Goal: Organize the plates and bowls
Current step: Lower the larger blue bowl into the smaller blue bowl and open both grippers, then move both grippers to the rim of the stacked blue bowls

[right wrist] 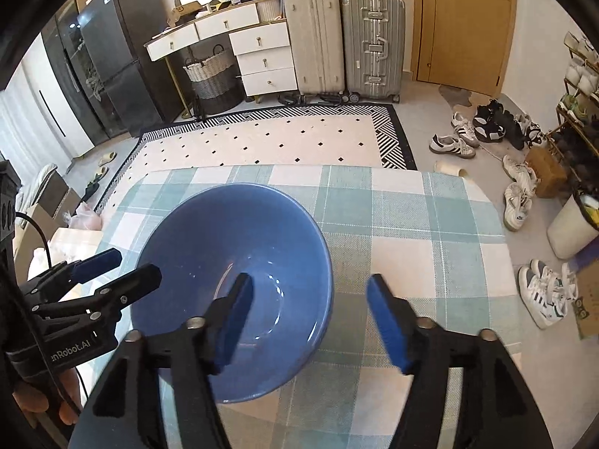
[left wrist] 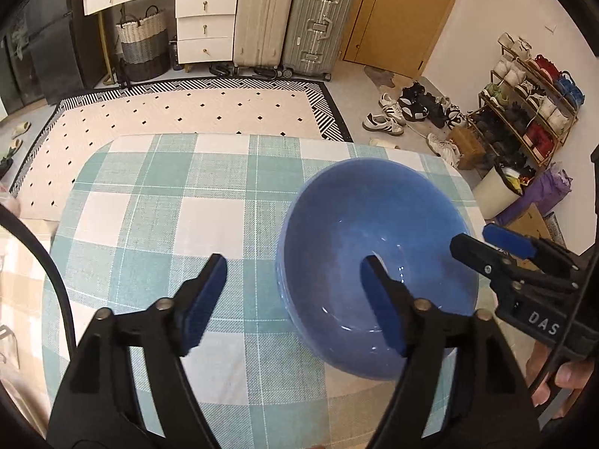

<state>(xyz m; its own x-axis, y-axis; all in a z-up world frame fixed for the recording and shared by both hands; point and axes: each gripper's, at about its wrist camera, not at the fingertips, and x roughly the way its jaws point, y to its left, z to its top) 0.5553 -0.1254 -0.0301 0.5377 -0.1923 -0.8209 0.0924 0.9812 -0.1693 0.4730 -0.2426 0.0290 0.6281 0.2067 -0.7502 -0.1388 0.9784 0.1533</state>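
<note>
Left tongs nearest the lens, jaws spread wide, nothing pinched: one blue pad over bare cloth, the other hanging above the near inside wall of the blue bowl. Straddling the left rim that way, apparently, because the rim was the natural thing to pinch from this side. Right tongs mirrored on the opposite side, likewise parted and empty, left pad over the bowl's hollow, right pad over the checked cloth, rim between them but no pad pressing on it as far as visible. Bowl sitting upright on the counter, on the teal-and-white check, roughly mid-surface and clear of every edge; faint stepped lines down its left flank in the left wrist view, possibly a nested stack, cannot tell for certain. Two-sided stance probably chosen for a wide, smooth, heavy-looking dish that would tip in a single pinch. Both pairs angled steeply downward, tips just above rim level. No plates visible on the cloth. Judged as a bowl set down and let go, grip not in force. Beyond the counter: patterned rug, suitcases, scattered shoes, none of it in play.
</note>
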